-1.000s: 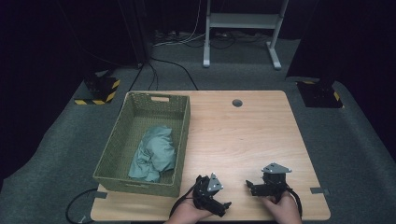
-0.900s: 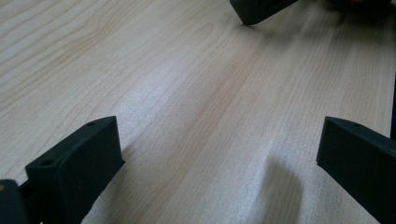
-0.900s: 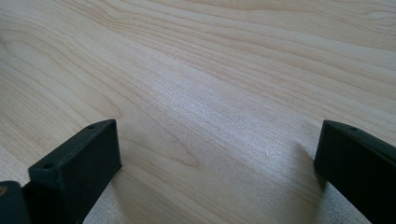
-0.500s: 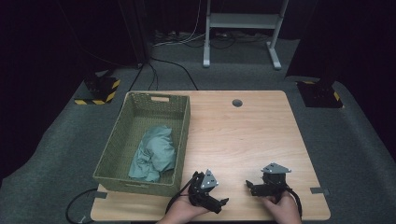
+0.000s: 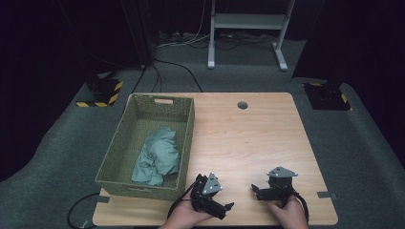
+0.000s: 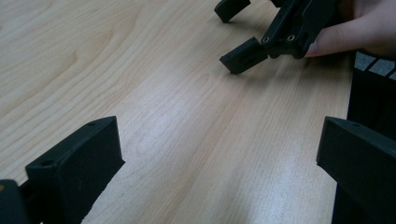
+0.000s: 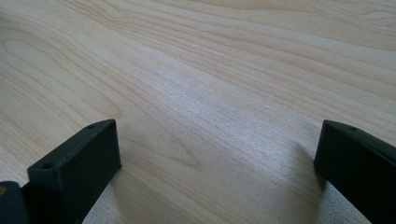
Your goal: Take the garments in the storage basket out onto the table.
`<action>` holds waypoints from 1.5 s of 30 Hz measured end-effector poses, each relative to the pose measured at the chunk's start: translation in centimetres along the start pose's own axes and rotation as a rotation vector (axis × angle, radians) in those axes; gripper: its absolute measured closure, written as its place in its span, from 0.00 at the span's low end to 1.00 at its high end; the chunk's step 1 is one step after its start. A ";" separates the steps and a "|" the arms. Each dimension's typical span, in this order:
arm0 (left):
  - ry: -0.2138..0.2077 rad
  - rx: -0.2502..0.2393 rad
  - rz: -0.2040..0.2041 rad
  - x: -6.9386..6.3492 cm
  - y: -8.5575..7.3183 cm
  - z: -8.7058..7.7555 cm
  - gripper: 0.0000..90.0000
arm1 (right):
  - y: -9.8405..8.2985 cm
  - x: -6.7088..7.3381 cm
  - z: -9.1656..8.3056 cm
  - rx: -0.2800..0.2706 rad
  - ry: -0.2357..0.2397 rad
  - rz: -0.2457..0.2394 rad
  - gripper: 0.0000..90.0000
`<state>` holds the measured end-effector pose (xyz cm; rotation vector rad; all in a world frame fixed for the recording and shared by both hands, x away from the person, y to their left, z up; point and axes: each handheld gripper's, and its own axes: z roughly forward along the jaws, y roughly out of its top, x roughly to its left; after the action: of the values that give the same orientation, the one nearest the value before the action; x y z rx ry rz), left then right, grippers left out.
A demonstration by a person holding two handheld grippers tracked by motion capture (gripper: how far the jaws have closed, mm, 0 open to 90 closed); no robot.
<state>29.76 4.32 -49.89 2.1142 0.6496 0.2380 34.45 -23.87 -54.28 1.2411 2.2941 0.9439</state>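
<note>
The left claw (image 5: pixel 228 208) sits at the near edge of the counter (image 5: pixel 248 138), just right of the basket's near right corner, held in a hand (image 5: pixel 184 218) that comes in from the bottom. Its jaws stand wide apart with nothing between them, and they point right, toward the other claw. In the left gripper view the two black jaws frame bare wood, and the right claw (image 6: pixel 236 35) shows farther off at the top, a finger (image 6: pixel 343 39) pressed to its side.

The right claw (image 5: pixel 255 190) rests near the counter's near edge, right of the left one and apart from it, in the other hand (image 5: pixel 286 214). Its jaws are also spread wide and empty, pointing left; the right gripper view shows only wood grain between them.

The green basket (image 5: pixel 184 143) stands on the left side of the counter. A crumpled teal cloth (image 5: pixel 157 157) lies inside it, toward the near right part of its floor. Neither claw touches the basket or the cloth.
</note>
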 end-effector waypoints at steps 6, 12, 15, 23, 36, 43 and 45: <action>0.001 -0.015 -0.001 -0.3 0.5 -0.7 0.00 | 0.0 0.0 0.0 0.001 0.000 0.001 0.00; -0.006 -0.028 -0.005 -0.4 1.0 -1.5 0.01 | 0.0 0.0 0.0 0.001 0.000 0.003 0.00; -0.004 -0.039 -0.008 -0.5 1.3 -2.0 0.01 | 0.0 0.0 0.0 0.001 0.000 0.001 0.00; 0.017 -0.064 0.001 -0.5 1.9 -3.1 0.01 | 0.0 0.0 0.0 0.001 0.000 0.000 0.00; 0.051 -0.115 0.006 0.0 2.6 -5.0 0.01 | 0.0 0.0 0.0 0.001 0.000 0.001 0.00; 0.073 -0.140 0.003 0.4 2.8 -6.1 0.01 | 0.0 0.0 0.0 0.001 0.000 0.001 0.00; 0.078 -0.145 0.001 0.5 2.9 -6.4 0.01 | 0.0 0.0 0.0 0.001 0.000 0.001 0.00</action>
<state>28.74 7.74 -43.88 1.9744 0.6575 0.3589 34.44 -23.86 -54.27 1.2433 2.2944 0.9433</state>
